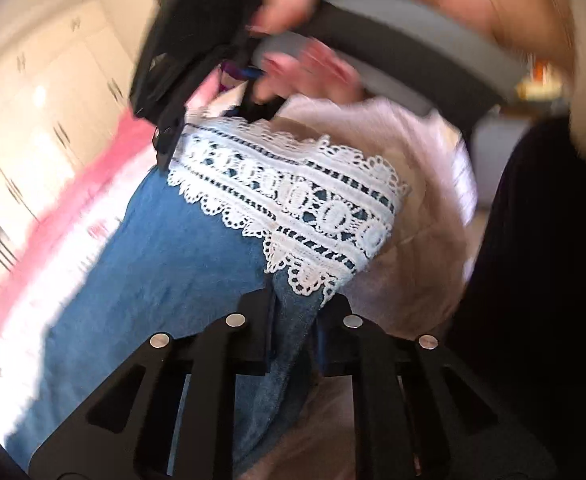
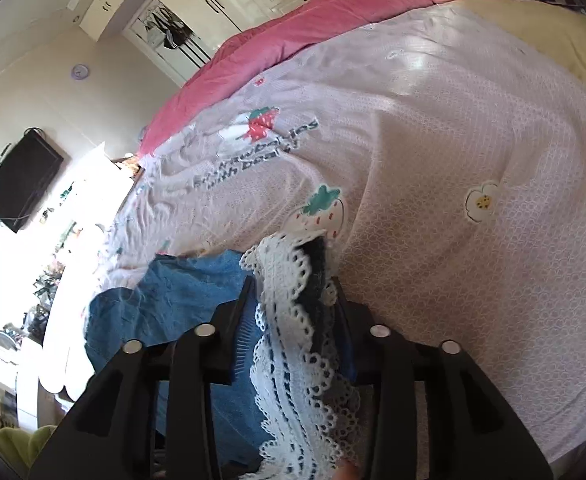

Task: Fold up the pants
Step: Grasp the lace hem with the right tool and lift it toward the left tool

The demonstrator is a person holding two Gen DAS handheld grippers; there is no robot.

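Note:
The pants (image 1: pixel 165 264) are blue denim with a white lace hem band (image 1: pixel 293 200). My left gripper (image 1: pixel 295 312) is shut on the hem's edge, where denim meets lace. In the left wrist view my right gripper (image 1: pixel 173 136) holds the far end of the lace band, with the person's hand (image 1: pixel 301 4) on its handle. In the right wrist view my right gripper (image 2: pixel 293 292) is shut on the lace hem (image 2: pixel 293 360), with the denim (image 2: pixel 165 304) hanging to its left. The pants are lifted above the bed.
A white bedsheet with strawberry prints (image 2: pixel 433 140) covers the bed. A pink quilt (image 2: pixel 333 4) lies along its far side. White wardrobes (image 2: pixel 213 0) and a wall TV (image 2: pixel 21 180) stand beyond. A dark object (image 1: pixel 541 280) fills the right of the left wrist view.

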